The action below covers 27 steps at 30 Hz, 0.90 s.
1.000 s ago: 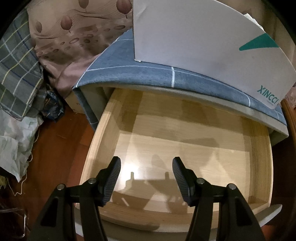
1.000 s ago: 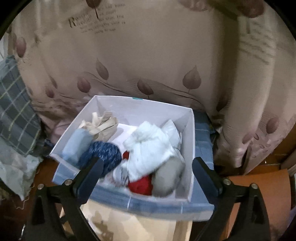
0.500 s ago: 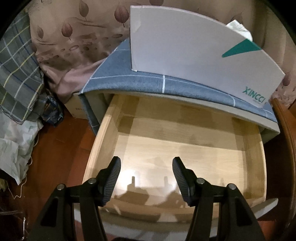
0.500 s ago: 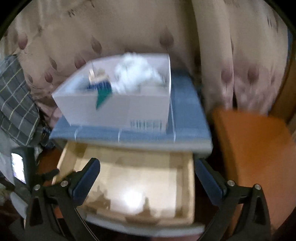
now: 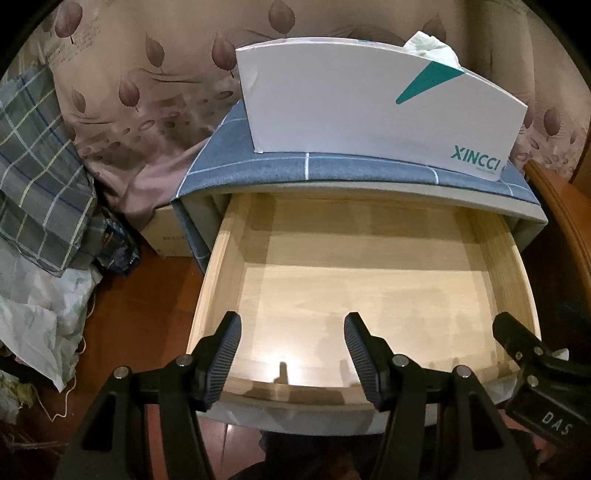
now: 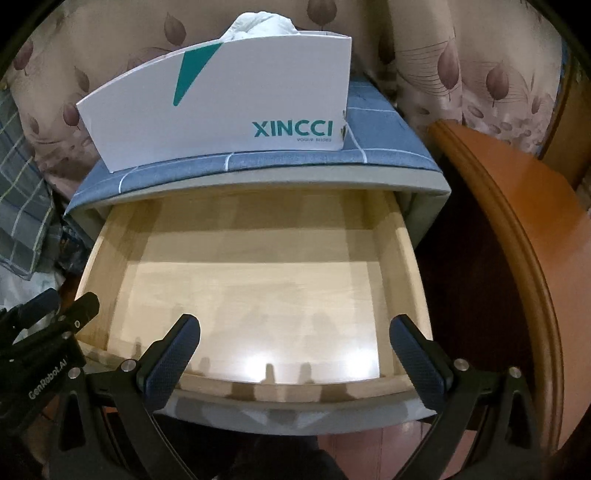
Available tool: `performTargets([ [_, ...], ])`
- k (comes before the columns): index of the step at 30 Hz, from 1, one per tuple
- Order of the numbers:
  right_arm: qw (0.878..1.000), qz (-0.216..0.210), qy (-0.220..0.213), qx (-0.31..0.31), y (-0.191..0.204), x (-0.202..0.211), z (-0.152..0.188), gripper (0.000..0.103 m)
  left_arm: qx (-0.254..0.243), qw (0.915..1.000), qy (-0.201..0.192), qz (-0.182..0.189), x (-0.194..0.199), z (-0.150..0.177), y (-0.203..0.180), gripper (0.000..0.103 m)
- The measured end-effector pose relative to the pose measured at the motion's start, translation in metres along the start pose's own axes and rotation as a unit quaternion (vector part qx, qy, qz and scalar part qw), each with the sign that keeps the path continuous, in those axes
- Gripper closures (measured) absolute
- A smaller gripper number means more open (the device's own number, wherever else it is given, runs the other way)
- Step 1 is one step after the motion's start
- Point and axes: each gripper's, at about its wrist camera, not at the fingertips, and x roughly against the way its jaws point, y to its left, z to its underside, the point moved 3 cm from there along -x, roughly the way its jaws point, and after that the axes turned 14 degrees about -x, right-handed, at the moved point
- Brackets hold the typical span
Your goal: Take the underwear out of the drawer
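The light wooden drawer (image 5: 513, 280) (image 6: 107, 258) is pulled out of a grey nightstand and nothing lies in it. A white XINCCI box (image 5: 362, 110) (image 6: 236, 107) stands on the nightstand's blue checked top; white cloth (image 5: 430, 46) (image 6: 260, 24) sticks out above its rim, the rest of its contents are hidden. My left gripper (image 5: 291, 345) is open and empty above the drawer's front edge. My right gripper (image 6: 295, 349) is open wide and empty above the same edge; it also shows in the left wrist view (image 5: 532, 358).
A beige leaf-print curtain (image 5: 147, 92) hangs behind the nightstand. Plaid cloth (image 5: 33, 177) and a white bag (image 5: 33, 314) are piled on the floor at the left. An orange wooden furniture edge (image 6: 517, 236) stands close on the right.
My right gripper has swung down from looking into the box to hovering over the drawer front. My left gripper has pulled back a little. The drawer has stayed open.
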Motion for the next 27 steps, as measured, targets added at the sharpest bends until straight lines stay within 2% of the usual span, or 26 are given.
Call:
performTargets([
  [7, 1.0, -0.011, 0.014, -0.006, -0.004, -0.005, 0.002, 0.001, 0.008, 1.0, 0.001, 0.001, -0.003, 0.001, 0.001, 0.044],
  [27, 0.999, 0.013, 0.036, 0.017, -0.003, -0.015, 0.007, 0.001, 0.011, 0.9999, 0.008, -0.001, -0.005, 0.003, 0.003, 0.044],
])
